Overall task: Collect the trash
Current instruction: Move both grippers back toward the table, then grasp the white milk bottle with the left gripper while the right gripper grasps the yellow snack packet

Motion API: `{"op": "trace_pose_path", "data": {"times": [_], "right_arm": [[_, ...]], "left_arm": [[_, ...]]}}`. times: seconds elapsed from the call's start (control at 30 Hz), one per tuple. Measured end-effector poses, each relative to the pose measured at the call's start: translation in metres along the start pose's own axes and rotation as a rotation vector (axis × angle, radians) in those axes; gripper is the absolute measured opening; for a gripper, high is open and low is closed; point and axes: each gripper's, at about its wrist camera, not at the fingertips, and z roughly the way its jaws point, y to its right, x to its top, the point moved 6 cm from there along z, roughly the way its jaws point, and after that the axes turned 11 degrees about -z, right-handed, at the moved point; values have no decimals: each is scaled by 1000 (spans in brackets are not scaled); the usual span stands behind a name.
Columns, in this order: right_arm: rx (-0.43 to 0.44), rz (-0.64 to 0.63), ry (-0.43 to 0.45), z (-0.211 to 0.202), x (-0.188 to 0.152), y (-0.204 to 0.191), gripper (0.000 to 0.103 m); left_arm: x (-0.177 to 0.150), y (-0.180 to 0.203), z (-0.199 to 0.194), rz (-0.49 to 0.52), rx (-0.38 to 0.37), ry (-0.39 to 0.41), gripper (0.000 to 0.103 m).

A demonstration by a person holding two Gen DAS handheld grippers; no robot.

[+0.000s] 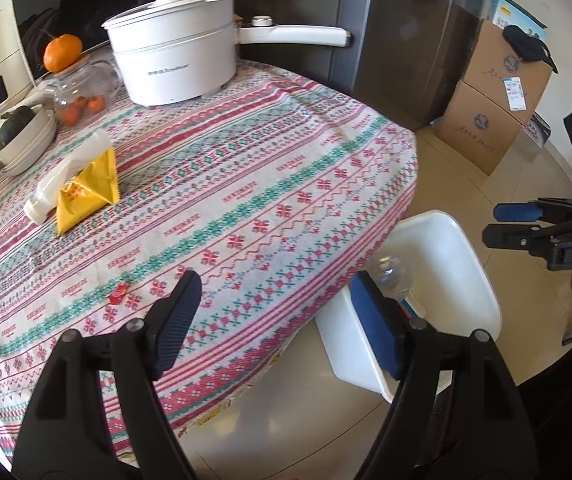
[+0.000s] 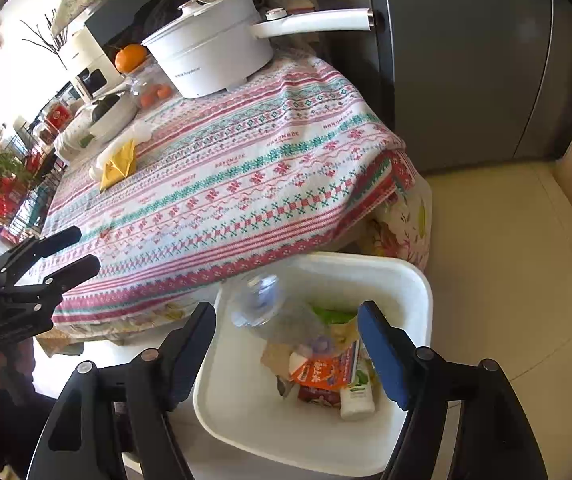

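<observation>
Bottle (image 2: 262, 304) and cartons (image 2: 321, 376) fill white bin (image 2: 421, 280); both grippers' fingers (image 2: 381, 356) apart, empty.

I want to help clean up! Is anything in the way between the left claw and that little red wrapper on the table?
Nothing visible blocks it. The red wrapper lies alone on bare tablecloth, just ahead of the open left claw. The yellow packet sits farther back, off that path.

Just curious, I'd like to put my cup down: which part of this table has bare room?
The patterned cloth is bare between the yellow packet and the table's near edge, bar a small red scrap. It's crowded at the back: white pot, glass jar, stacked bowls.
</observation>
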Motion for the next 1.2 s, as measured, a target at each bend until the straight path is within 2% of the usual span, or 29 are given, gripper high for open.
{"op": "trace_pose_path", "data": {"times": [0.27,0.47,0.63,0.8,1.0,1.07,1.2], "right_arm": [[-12,-6,31,-2,26,-13,75],[-42,-65,41,7,51,-36,76],[-26,-121,13,29,76,-64,76],[54,-145,-31,63,109,-99,76],[81,-185,-46,97,136,-128,76],[92,-186,-58,108,141,-131,76],[88,-199,-66,127,153,-132,76]], "left_arm": [[15,-35,-1,-70,66,16,77],[29,-85,0,-155,143,25,77],[44,-136,4,-170,232,21,77],[73,-184,11,-120,306,34,77],[114,-217,41,-42,345,28,76],[128,-221,55,-11,333,18,73],[141,-218,87,50,288,-64,57]]}}
